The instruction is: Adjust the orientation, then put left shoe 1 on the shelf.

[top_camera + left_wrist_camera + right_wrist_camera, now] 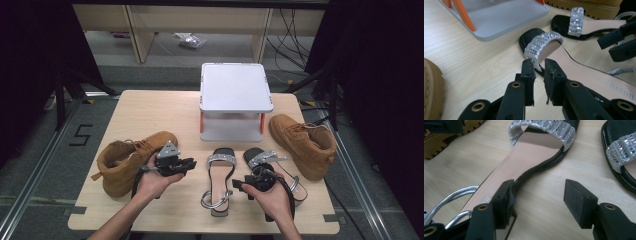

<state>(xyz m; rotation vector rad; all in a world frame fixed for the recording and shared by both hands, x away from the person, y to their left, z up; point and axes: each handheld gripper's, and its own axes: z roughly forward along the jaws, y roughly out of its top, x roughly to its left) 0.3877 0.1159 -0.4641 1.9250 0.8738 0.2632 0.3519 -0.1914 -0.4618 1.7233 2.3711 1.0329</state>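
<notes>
1. Two black sandals with glittering silver straps lie side by side at the near middle of the pale wooden worktop (145, 112), toes pointing far.
2. Left sandal (219, 176) sits between the two hands; right sandal (270, 165) lies just beside it, partly under the right hand.
3. Left gripper (191, 163) is held just left of the left sandal. In the left gripper view its jaws stand a narrow gap apart, gripping nothing, their tips close to that sandal's glittering toe strap (541, 45).
4. Right gripper (239, 186) points left, low over the near end of the sandals. In the right gripper view its jaws are spread wide; one jaw is at the left sandal's black edge and bare wood shows between them.
5. One tan boot (131, 159) lies at the left and another tan boot (304, 142) at the right.
6. A white, orange-legged stand (235, 100) sits at the far middle.
</notes>
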